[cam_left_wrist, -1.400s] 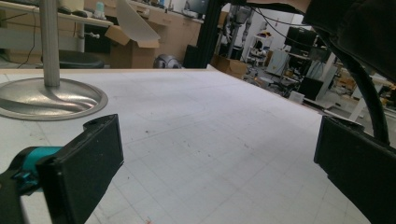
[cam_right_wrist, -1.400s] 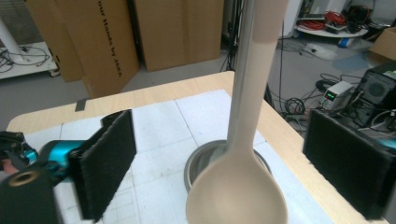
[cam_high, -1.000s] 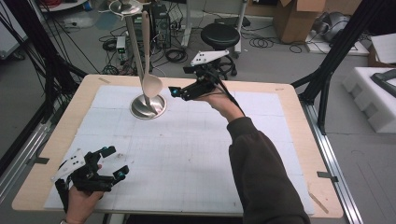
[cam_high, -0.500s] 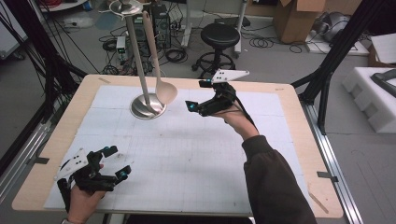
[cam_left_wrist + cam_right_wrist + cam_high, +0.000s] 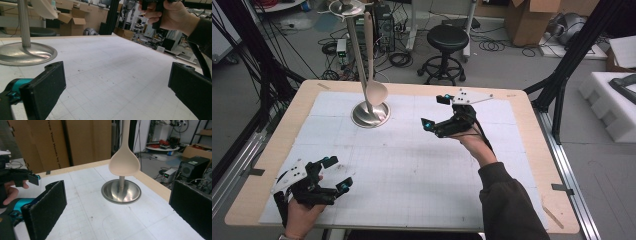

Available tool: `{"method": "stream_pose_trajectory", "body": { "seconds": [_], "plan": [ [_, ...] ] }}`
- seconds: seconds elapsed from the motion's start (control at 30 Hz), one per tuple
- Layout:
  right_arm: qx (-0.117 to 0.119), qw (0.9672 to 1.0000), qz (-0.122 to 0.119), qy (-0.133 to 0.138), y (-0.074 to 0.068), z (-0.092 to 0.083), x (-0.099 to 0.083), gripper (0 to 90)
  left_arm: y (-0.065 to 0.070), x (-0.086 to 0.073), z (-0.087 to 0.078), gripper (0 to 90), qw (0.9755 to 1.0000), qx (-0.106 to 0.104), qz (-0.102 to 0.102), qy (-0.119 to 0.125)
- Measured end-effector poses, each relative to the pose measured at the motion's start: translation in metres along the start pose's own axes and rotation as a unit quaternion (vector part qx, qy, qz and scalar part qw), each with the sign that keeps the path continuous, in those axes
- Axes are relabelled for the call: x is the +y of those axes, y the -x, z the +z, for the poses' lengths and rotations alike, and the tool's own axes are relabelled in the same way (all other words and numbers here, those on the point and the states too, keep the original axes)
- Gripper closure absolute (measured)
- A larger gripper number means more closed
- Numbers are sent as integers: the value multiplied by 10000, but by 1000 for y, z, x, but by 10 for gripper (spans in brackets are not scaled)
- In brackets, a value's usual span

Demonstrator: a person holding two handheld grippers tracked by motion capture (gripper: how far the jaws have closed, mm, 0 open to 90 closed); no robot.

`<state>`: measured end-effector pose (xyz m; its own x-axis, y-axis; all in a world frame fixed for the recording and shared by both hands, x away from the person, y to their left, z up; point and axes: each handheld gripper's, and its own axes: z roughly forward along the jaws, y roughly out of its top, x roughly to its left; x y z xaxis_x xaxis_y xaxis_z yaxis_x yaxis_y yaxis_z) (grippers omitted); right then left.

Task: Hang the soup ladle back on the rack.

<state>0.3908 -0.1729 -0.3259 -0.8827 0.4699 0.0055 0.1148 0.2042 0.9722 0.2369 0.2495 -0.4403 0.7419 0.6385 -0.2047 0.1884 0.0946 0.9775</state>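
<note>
A beige spoon (image 5: 375,92) hangs bowl-down from the top of a metal stand (image 5: 371,114) at the back left of the white mat; its bowl (image 5: 124,164) hovers over the stand's round base (image 5: 121,191). My right gripper (image 5: 435,111) is held in the air to the right of the stand, open, with nothing between its jaws (image 5: 117,210). My left gripper (image 5: 337,173) rests low at the front left corner, also open and holding nothing (image 5: 117,92). From it I see the stand's base (image 5: 25,52) and the right hand (image 5: 172,12) raised beyond.
The wooden table (image 5: 532,130) carries a white gridded mat (image 5: 412,170). Behind the table are a black stool (image 5: 446,37), cables and cardboard boxes (image 5: 532,20). Black frame legs (image 5: 562,75) rise at the right side.
My right gripper has drawn back from the spoon, moving right and toward the person. The spoon stays hanging on the stand. The left gripper has not moved.
</note>
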Motion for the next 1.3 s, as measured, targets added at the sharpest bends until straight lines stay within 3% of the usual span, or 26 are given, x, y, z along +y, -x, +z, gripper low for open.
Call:
{"method": "stream_pose_trajectory", "body": {
  "seconds": [0.5,0.8,0.93,1.3],
  "plan": [
    [-242,9997,-54,54,-10,-16,-23,2,1,0,0,18,10000,13,12,10],
    [-399,9992,43,16,-15,-27,-41,2,0,-1,1,18,10000,37,35,-28],
    [-408,9989,170,181,-17,-32,-49,2,-1,-1,1,18,10000,64,38,-19],
    [-532,9979,239,271,-19,-52,-65,2,-1,-1,2,18,9999,104,22,-10]
  ]
}}
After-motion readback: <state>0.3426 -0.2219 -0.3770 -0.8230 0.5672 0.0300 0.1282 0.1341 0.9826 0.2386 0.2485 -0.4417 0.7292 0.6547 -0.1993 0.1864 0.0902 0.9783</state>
